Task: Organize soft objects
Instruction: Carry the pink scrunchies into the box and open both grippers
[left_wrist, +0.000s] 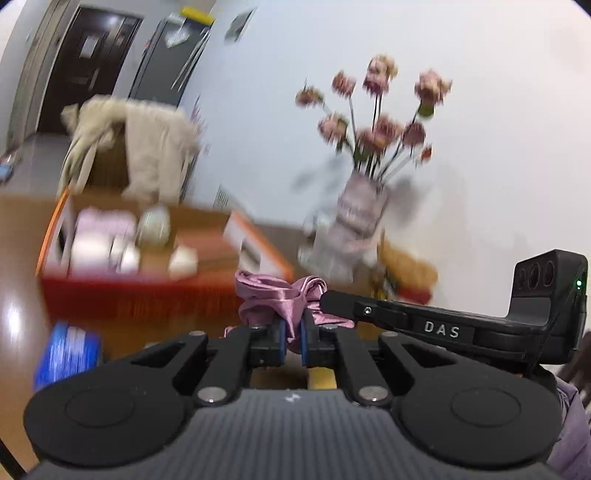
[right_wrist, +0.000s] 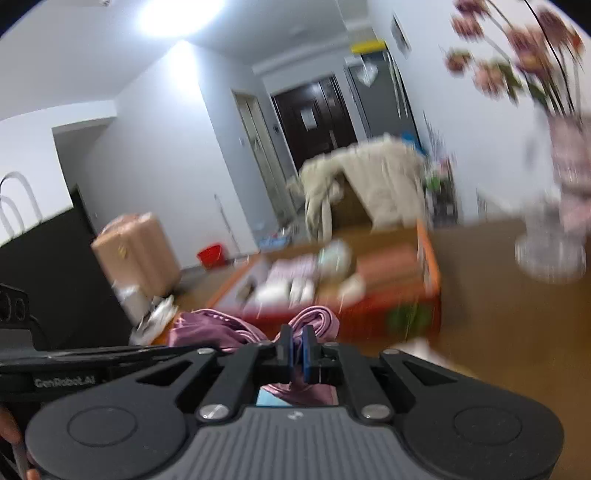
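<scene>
Both views are smeared by motion. The small pale things in the orange-edged box (left_wrist: 110, 240) cannot be told apart, and the print on the blue packet (left_wrist: 68, 352) at lower left cannot be read. The flowers (right_wrist: 517, 55) are cut off at upper right — the vase (right_wrist: 565, 192) by the right edge.
</scene>
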